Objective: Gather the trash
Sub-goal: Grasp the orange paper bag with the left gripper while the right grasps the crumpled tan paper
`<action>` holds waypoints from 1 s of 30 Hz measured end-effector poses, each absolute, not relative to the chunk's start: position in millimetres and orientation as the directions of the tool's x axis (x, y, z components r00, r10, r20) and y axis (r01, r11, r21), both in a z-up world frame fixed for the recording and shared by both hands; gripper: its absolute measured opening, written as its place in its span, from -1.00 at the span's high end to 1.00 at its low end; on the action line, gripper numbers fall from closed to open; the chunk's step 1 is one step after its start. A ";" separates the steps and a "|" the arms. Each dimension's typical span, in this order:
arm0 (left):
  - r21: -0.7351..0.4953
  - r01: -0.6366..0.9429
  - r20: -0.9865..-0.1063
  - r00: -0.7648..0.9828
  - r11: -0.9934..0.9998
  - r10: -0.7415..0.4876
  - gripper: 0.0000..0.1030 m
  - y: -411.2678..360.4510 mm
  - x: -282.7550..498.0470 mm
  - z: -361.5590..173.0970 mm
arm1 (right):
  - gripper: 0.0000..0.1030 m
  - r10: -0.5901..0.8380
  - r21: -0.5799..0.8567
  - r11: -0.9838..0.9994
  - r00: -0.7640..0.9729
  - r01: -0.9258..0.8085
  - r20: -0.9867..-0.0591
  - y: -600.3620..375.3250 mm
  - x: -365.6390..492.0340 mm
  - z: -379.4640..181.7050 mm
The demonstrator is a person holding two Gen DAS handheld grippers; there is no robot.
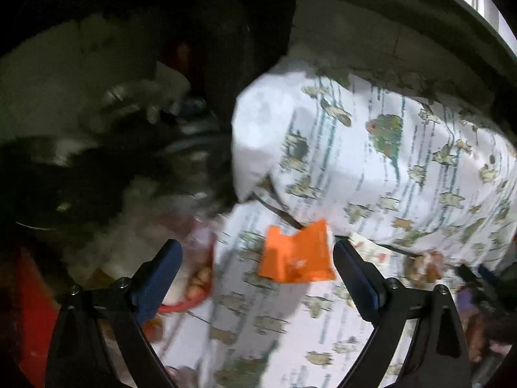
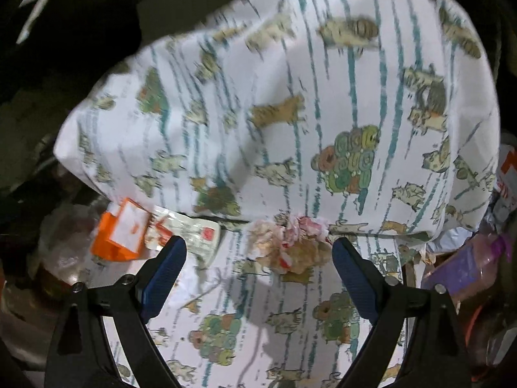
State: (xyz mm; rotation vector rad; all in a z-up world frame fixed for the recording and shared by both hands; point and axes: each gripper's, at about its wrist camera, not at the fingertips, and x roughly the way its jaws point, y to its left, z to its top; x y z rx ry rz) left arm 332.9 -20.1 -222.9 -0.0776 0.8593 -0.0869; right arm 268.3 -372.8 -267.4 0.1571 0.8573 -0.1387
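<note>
An orange wrapper (image 1: 297,253) lies on a white cloth printed with cats (image 1: 371,168), just beyond my left gripper (image 1: 257,258), whose fingers stand wide apart with nothing between them. In the right wrist view the same orange wrapper (image 2: 121,232) lies at the left beside a white sachet with red print (image 2: 190,236). A crumpled, stained tissue wad (image 2: 294,242) sits on the cloth (image 2: 274,113) just ahead of my right gripper (image 2: 260,252), which is open and holds nothing. The tissue wad (image 1: 425,265) also shows at the right of the left wrist view.
A printed pillow or folded bedding rises behind the trash. A purple plastic bottle (image 2: 465,268) and a packet (image 2: 507,174) lie at the right. Clear plastic (image 2: 64,242) and dark clutter (image 1: 97,168) sit at the left. A red-rimmed item (image 1: 190,294) lies near my left finger.
</note>
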 end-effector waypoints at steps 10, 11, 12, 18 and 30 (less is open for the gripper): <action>-0.249 0.067 -0.806 0.538 0.966 -0.245 -0.85 -43.2 378.8 -261.3 | -0.77 0.086 0.287 0.910 0.542 0.299 -0.836 -398.1 300.2 -304.5; -0.255 0.062 -0.815 0.523 0.965 -0.249 -0.85 -48.9 384.1 -268.0 | -0.77 0.113 0.318 0.901 0.550 0.294 -0.828 -398.4 302.3 -304.7; -0.258 0.057 -0.824 0.508 0.964 -0.251 -0.85 -55.7 389.2 -275.2 | -0.77 0.127 0.339 0.895 0.562 0.291 -0.817 -398.5 303.7 -304.0; -0.189 0.094 -0.884 0.417 0.977 -0.212 -0.79 -104.1 415.6 -317.2 | -0.77 0.151 0.360 0.874 0.522 0.326 -0.840 -393.0 305.9 -316.1; -0.069 0.114 -0.930 0.353 0.991 -0.105 -0.18 -129.9 433.4 -384.6 | -0.77 0.007 0.125 0.974 0.522 0.190 -0.853 -431.0 316.5 -301.9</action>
